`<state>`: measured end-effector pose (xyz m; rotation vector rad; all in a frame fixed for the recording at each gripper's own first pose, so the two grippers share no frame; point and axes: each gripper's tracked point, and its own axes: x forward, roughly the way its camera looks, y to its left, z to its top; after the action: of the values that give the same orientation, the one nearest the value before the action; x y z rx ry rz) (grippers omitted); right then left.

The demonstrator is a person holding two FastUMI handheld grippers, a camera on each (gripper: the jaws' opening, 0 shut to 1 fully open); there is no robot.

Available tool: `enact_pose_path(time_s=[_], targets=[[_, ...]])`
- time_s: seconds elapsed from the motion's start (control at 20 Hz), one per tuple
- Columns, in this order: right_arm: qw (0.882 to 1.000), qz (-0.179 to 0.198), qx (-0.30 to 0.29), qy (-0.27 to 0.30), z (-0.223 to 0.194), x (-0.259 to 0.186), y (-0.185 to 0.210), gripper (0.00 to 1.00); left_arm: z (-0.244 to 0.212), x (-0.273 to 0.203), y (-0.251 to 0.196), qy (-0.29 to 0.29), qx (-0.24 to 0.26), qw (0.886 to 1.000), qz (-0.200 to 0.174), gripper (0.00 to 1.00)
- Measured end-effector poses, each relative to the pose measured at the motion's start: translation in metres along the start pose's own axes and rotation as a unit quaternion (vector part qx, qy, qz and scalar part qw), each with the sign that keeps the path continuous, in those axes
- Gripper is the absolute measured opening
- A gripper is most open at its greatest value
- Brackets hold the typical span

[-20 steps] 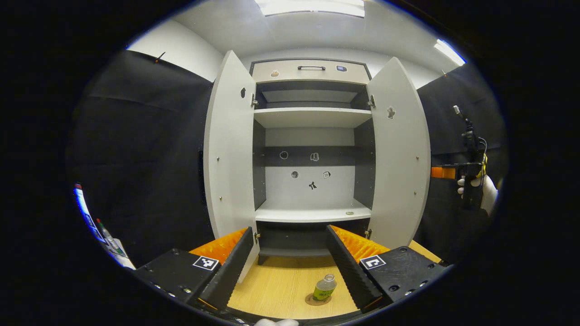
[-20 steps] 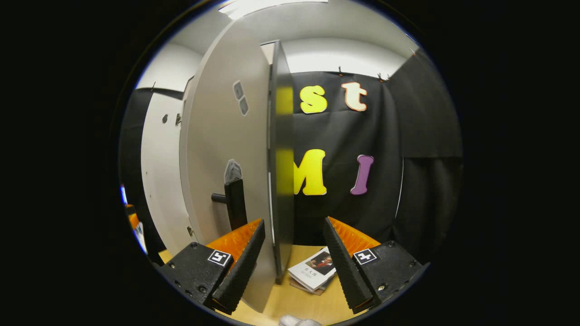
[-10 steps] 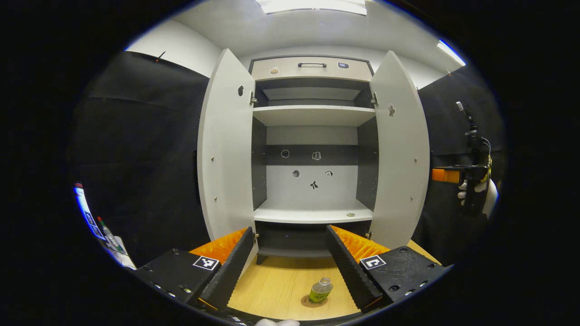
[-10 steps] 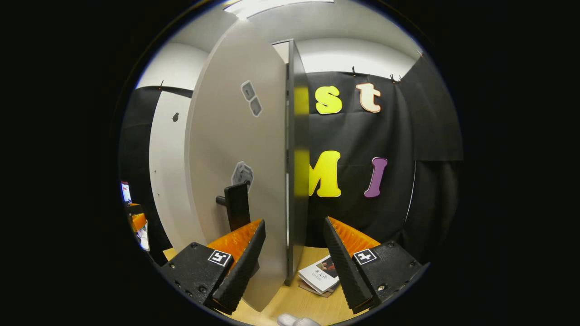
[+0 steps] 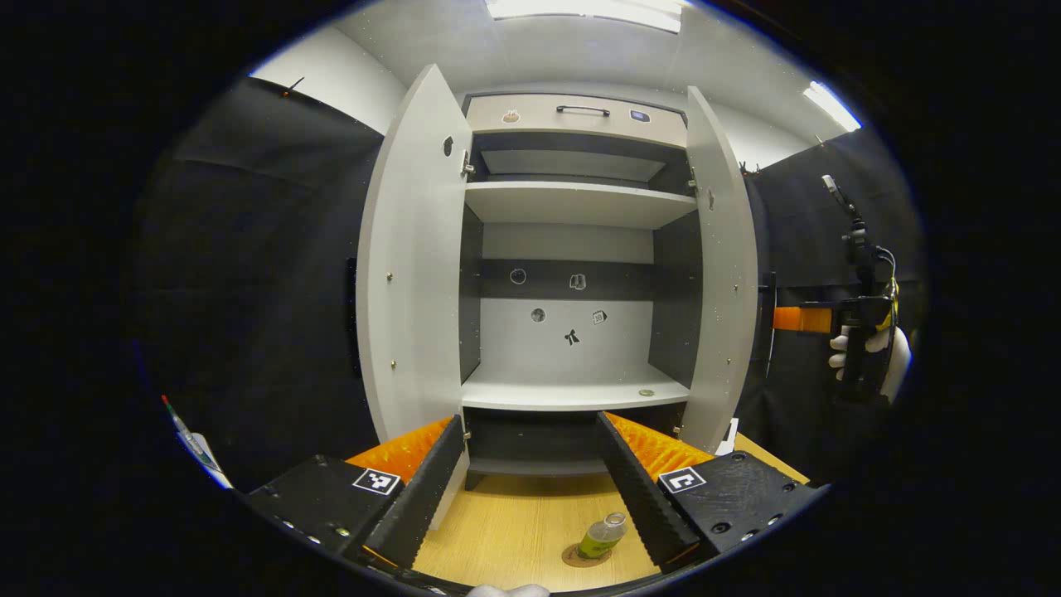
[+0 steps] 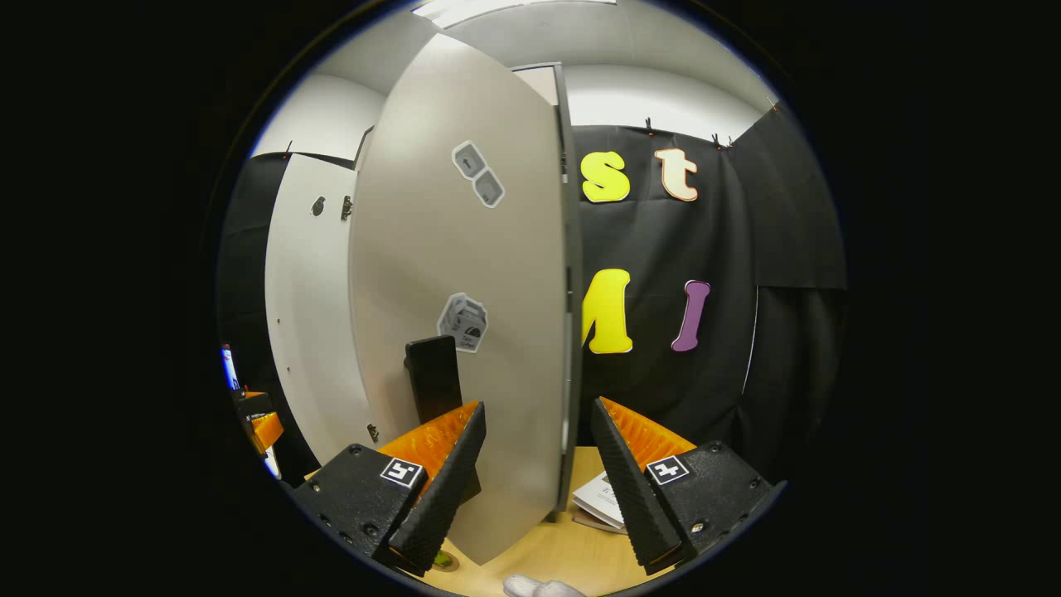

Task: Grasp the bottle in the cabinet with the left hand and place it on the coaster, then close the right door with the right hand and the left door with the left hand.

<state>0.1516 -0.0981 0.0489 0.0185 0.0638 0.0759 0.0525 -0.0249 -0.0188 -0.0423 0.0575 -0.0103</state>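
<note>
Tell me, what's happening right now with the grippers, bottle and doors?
Left gripper open, empty. Right gripper open, straddling the right door's edge. Bottle on its coaster on the table. Both doors open; nothing in their way.

**Even ceiling light, strong fisheye bend**

Light comes from ceiling panels [image 5: 584, 8] overhead, bright enough to blow out to plain white. The cabinet [image 5: 572, 249] interior is evenly lit, with soft shadow under each shelf and along its dark side walls. The right door [image 6: 472, 274] shows a mild sheen, no hard glare. Straight edges bow outward toward the rims. Both views are sharp at centre, softer and dimmer at the edges.
</note>
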Motion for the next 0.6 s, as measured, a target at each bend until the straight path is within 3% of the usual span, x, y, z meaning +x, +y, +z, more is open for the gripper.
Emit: enact_pose_path(time_s=[0.15,0.35,0.6], targets=[[0.999,0.016,0.011,0.034,-0.022,0.023,0.037,0.81,-0.006,0.002,0.020,0.000,0.008,1.000,-0.001,0.97],[0.994,0.064,0.061,0.061,-0.044,0.038,0.093,0.81,-0.006,0.002,0.043,0.001,0.012,1.000,-0.001,0.97],[0.996,0.052,0.049,0.044,-0.035,0.031,0.100,0.81,-0.004,0.006,0.063,-0.003,0.012,1.000,-0.006,0.97]])
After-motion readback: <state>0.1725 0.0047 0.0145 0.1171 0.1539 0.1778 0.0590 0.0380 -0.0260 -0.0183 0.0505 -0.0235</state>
